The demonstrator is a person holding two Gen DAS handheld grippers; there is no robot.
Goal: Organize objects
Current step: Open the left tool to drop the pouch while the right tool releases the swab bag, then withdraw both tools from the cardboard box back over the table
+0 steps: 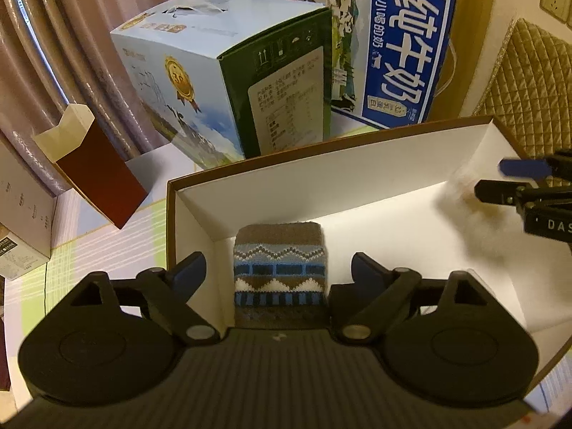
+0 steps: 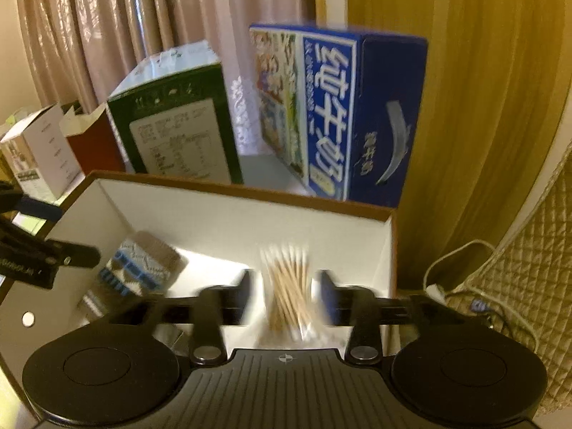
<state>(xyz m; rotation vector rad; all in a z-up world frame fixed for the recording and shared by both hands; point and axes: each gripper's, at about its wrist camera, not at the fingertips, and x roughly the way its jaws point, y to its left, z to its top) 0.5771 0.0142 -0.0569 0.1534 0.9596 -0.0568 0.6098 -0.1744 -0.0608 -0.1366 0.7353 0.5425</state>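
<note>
Pretty clearly someone's home, a bedroom or living room by the look of it. Long pinkish-brown curtains [image 1: 53,53] hang right behind the table, with a bit of white lace [image 2: 245,114] showing between them, and a gold quilted cushion or headboard [image 1: 529,85] sits off to the side under a wall socket [image 1: 556,0]. The table wears a checked cloth [image 1: 107,250] and is crowded with grocery packaging: a blue milk carton case [image 1: 400,53], a green-and-white gift box [image 1: 221,89]. Warm yellow lighting, a loose white cable [image 2: 461,268]. Nothing lab-like about it.
</note>
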